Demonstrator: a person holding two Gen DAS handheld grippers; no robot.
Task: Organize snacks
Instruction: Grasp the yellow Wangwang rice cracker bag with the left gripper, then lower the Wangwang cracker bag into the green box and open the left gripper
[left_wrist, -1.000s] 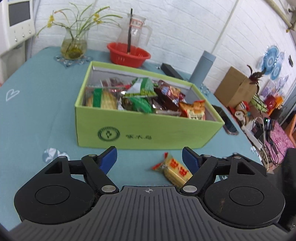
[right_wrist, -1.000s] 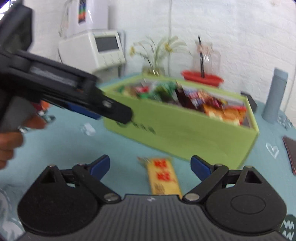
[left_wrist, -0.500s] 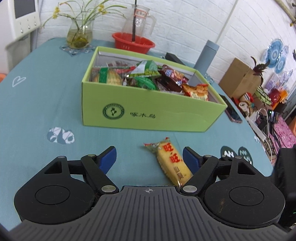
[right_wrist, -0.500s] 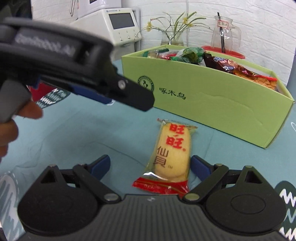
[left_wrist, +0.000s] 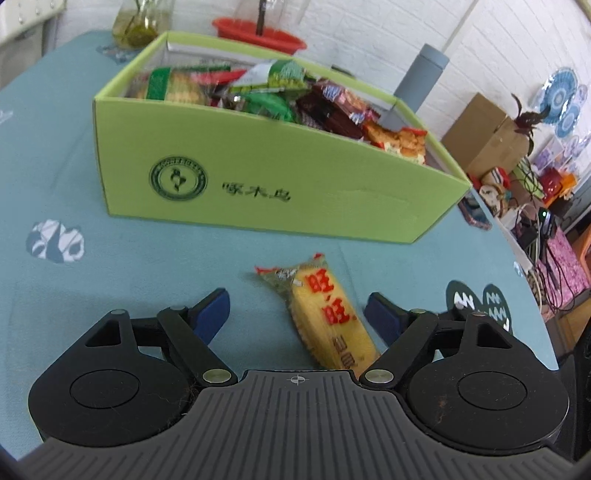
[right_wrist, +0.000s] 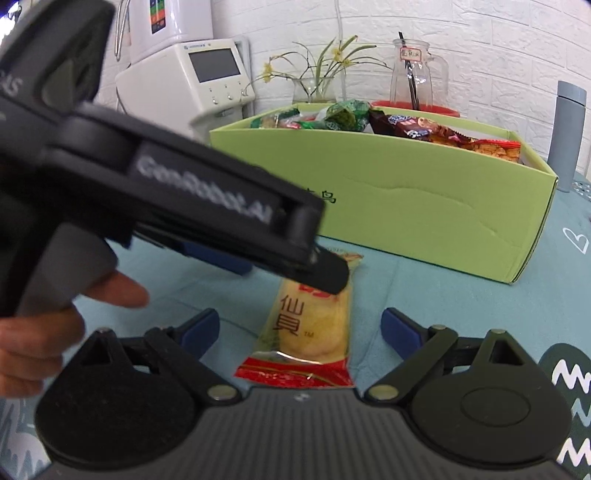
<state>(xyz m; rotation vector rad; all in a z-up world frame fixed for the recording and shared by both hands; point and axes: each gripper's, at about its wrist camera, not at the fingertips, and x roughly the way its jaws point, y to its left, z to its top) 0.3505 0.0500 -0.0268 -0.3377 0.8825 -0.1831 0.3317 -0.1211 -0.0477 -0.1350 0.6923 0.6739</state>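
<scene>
A yellow rice-cracker packet (left_wrist: 325, 314) with red lettering lies on the teal tablecloth in front of the green snack box (left_wrist: 258, 184). The box holds several packets. My left gripper (left_wrist: 295, 308) is low over the cloth, jaws opening. The packet lies between its blue pads, nearer the right pad, and neither pad presses it. My right gripper (right_wrist: 299, 325) stands open around the packet's (right_wrist: 310, 317) near end, pads apart from it. In the right wrist view one of the left gripper's fingers (right_wrist: 325, 275) covers the packet's far end. The box (right_wrist: 424, 214) stands behind.
A grey bottle (left_wrist: 421, 81), a red basket (left_wrist: 258, 35), a glass jug (right_wrist: 413, 81) and a plant vase (right_wrist: 317, 85) stand behind the box. A white appliance (right_wrist: 192, 81) is at back left. A hand (right_wrist: 37, 332) holds the left gripper. The table edge runs along the right.
Both grippers have come down and closer to the packet. The left jaws have widened, and the left gripper now reaches over the packet's far end in the right wrist view.
</scene>
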